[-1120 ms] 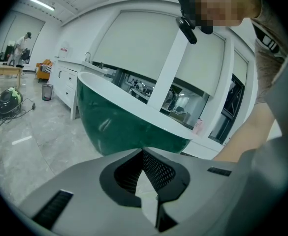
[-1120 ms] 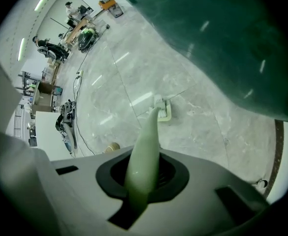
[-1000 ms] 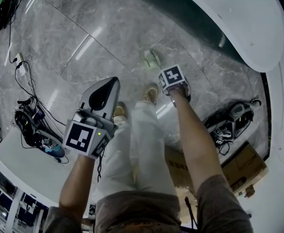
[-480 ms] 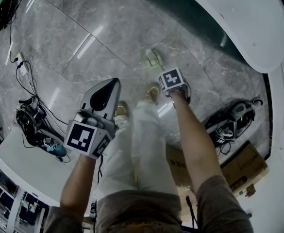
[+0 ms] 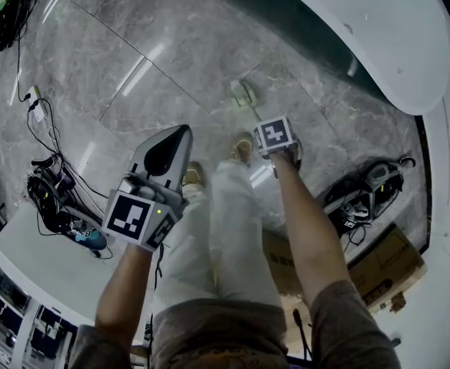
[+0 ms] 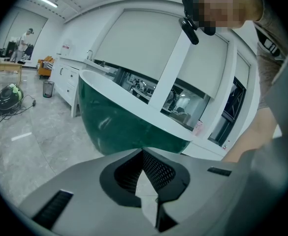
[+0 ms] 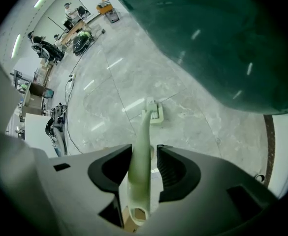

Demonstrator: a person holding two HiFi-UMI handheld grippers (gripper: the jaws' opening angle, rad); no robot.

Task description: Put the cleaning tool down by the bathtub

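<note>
The cleaning tool is a pale green long-handled brush; its head (image 7: 152, 113) rests on the grey marble floor beside the dark green bathtub (image 7: 208, 43). Its handle (image 7: 140, 171) stands up between the jaws of my right gripper (image 7: 144, 151), which points steeply down. Those jaws have just been opening; there is a gap at the right pad and the handle leans near the left one. From the head view the brush head (image 5: 242, 92) lies just beyond the right gripper (image 5: 274, 135). My left gripper (image 5: 180, 133) hangs over the floor, shut and empty, facing the bathtub (image 6: 119, 122).
The bathtub's white rim (image 5: 378, 37) curves across the upper right. My legs and shoes (image 5: 240, 151) stand between the grippers. Cables and gear (image 5: 51, 198) lie at the left by a white table (image 5: 32, 260). A black machine (image 5: 367, 191) and a cardboard box (image 5: 382, 264) sit at the right.
The right gripper's marker cube has shifted slightly to the right and tilted a little. The brush head stays at the same spot on the floor. The left gripper has not moved.
</note>
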